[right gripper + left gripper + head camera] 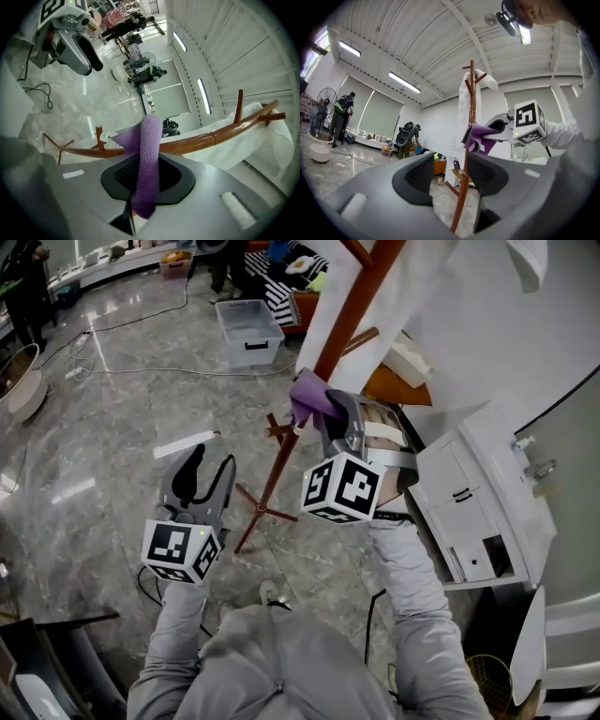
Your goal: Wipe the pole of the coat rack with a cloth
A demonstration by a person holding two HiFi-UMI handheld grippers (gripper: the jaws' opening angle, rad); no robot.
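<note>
Now: purple cloth held against the coat rack pole

Up close, I see my right gripper clamped on a purple cloth. The right gripper view shows a rolled fold of it standing up between the closed jaws. The cloth lies against the reddish-brown pole of the coat rack, about midway along its visible length, above a short side peg. The pole leans up and to the right in the head view. A white garment hangs from its upper part, and its spread feet rest on the glossy grey floor below.

My left gripper hangs to the left of the pole, lower and apart from it. Its jaws are wide apart with nothing between them; in its own view the pole shows only farther off, beyond the gap.

Farther away a clear plastic bin sits on the floor. A white cabinet stands to the right.
</note>
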